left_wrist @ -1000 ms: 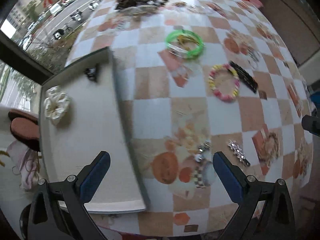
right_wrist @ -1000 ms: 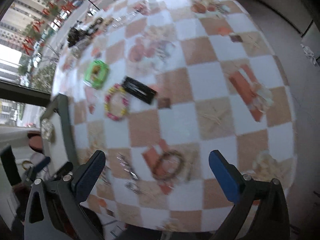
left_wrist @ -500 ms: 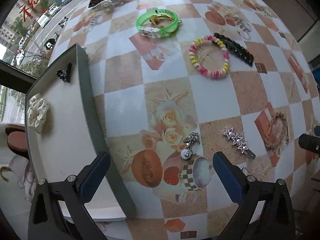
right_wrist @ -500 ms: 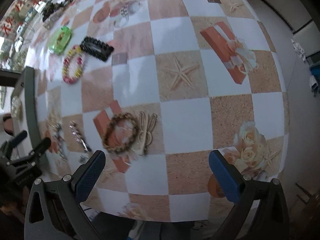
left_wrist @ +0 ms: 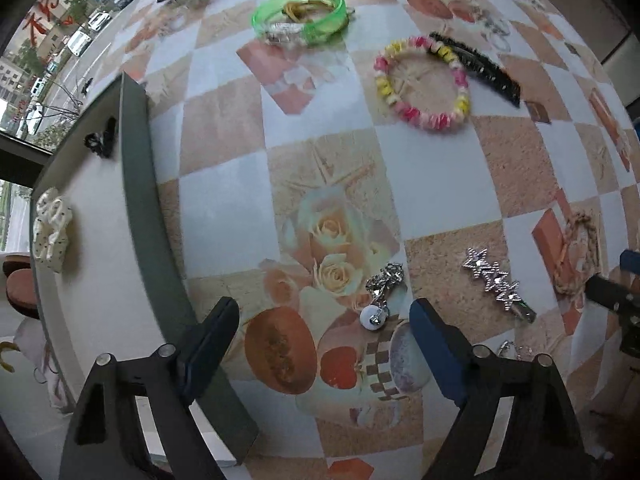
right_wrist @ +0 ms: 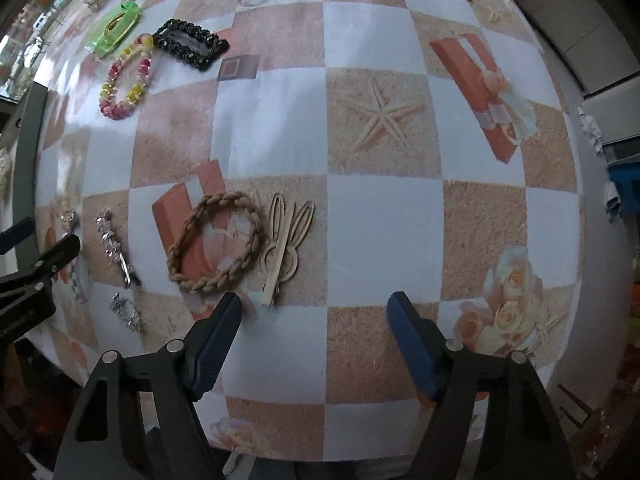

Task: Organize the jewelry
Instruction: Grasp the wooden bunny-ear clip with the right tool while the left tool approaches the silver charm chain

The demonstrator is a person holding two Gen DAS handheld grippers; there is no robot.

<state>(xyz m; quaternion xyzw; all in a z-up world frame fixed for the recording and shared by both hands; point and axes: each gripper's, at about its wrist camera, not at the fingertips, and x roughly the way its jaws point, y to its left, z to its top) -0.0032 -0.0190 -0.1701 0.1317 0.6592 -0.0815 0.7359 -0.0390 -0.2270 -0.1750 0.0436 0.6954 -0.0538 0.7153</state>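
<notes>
Both hand-held grippers point down at a worktop (right_wrist: 384, 128) covered in a checked cloth printed with roses, starfish and fruit. Left hand-held gripper (left_wrist: 324, 320): its blue-padded jaws stand spread with nothing between them and have just been closing a little; they hang over a printed fruit picture, with a small silver charm with a white bead (left_wrist: 380, 296) just beside the right-hand pad. Right of that lies a silver star hair clip (left_wrist: 498, 282). Farther up the cloth lie a pink and yellow beaded bracelet (left_wrist: 422, 82), a black beaded hair clip (left_wrist: 480, 66) touching it, and a green translucent bangle (left_wrist: 300, 14). A grey-edged white tray (left_wrist: 136, 168) sits at the left, holding a cream scrunchie (left_wrist: 52, 234) and a small black claw clip (left_wrist: 100, 142). Right hand-held gripper (right_wrist: 314, 320): its jaws are also spread and empty and have just been closing; they hover above bare cloth, near a braided tan rope bracelet (right_wrist: 216, 242) and a wooden rabbit-shaped hair clip (right_wrist: 286, 242) lying side by side.
</notes>
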